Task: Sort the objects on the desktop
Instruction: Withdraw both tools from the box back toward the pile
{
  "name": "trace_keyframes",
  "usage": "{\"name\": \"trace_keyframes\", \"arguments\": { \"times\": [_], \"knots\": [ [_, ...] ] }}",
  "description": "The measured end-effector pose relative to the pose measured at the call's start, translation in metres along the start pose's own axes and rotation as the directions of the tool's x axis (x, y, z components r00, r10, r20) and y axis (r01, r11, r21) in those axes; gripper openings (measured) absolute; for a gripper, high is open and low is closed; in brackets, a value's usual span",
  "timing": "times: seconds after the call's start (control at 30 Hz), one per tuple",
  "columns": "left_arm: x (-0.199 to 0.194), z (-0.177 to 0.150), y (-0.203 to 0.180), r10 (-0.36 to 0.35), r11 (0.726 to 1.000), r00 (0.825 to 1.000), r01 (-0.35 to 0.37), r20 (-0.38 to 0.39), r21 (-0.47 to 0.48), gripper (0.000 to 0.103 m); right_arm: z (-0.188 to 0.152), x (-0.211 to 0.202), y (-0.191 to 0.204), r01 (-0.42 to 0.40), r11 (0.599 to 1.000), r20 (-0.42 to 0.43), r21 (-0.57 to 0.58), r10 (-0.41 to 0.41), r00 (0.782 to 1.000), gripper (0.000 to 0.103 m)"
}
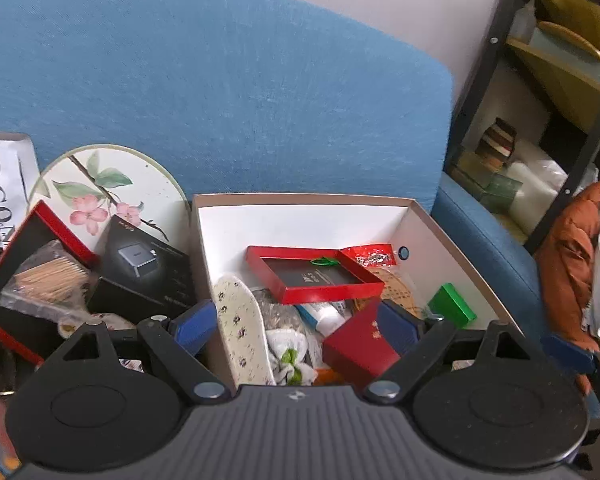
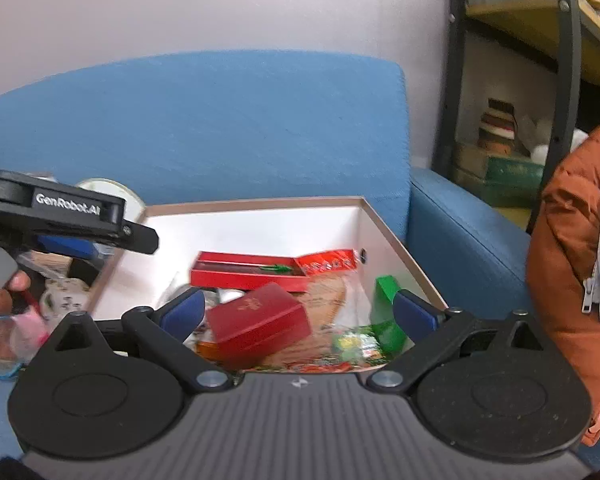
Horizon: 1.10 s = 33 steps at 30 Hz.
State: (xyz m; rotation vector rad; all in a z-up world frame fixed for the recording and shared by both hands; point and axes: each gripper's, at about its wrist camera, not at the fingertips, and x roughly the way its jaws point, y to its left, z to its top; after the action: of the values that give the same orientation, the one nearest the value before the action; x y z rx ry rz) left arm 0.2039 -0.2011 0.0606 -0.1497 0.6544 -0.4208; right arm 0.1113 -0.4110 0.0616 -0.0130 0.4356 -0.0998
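The right gripper (image 2: pixel 298 312) is spread wide and empty, directly over the red box (image 2: pixel 258 322) at lower centre of its view, inside the carton (image 2: pixel 396 248). The box's long axis runs slantwise between the jaws. The left gripper (image 1: pixel 300 322), also wide open, straddles the carton's left wall, nearer the insole (image 1: pixel 242 326).

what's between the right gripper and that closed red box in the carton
Nothing visible. The right gripper is open above the carton, and the closed red box lies on top of the clutter, between the fingers in this view, its top uncovered.
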Motion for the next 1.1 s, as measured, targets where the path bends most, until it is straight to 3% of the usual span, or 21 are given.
{"name": "trace_keyframes", "arguments": {
  "times": [0.13, 0.33, 0.47, 0.6, 0.8, 0.97, 1.1],
  "knots": [
    [-0.024, -0.013, 0.008, -0.005, 1.000, 1.000, 0.005, 0.023, 0.022, 0.090, 0.001, -0.018, 0.015, -0.036, 0.999, 0.023, -0.017, 0.036, 0.999, 0.098],
    [-0.083, -0.056, 0.044, -0.003, 0.999, 0.990, -0.002, 0.139, 0.035, 0.090, -0.010, -0.046, 0.047, -0.102, 0.993, 0.049, -0.051, 0.105, 0.993, 0.098],
    [-0.114, -0.092, 0.081, 0.027, 0.999, 0.989, -0.023, 0.148, -0.031, 0.090, -0.028, -0.057, 0.079, -0.146, 0.983, 0.039, -0.111, 0.151, 0.988, 0.098],
    [-0.136, -0.135, 0.111, 0.104, 0.994, 0.985, -0.099, 0.135, -0.041, 0.090, -0.050, -0.058, 0.115, -0.235, 0.960, -0.007, -0.152, 0.237, 0.972, 0.098],
    [-0.135, -0.176, 0.151, 0.177, 0.983, 0.982, -0.173, 0.063, -0.061, 0.087, -0.084, -0.041, 0.162, -0.353, 0.915, -0.117, -0.194, 0.336, 0.935, 0.098],
    [-0.118, -0.174, 0.175, 0.196, 0.976, 0.979, -0.189, 0.055, -0.111, 0.081, -0.097, -0.024, 0.183, -0.397, 0.890, -0.158, -0.224, 0.369, 0.916, 0.094],
    [-0.105, -0.167, 0.189, 0.211, 0.969, 0.976, -0.203, 0.048, -0.140, 0.074, -0.098, -0.003, 0.199, -0.446, 0.842, -0.188, -0.303, 0.406, 0.895, 0.086]
  ]
}}
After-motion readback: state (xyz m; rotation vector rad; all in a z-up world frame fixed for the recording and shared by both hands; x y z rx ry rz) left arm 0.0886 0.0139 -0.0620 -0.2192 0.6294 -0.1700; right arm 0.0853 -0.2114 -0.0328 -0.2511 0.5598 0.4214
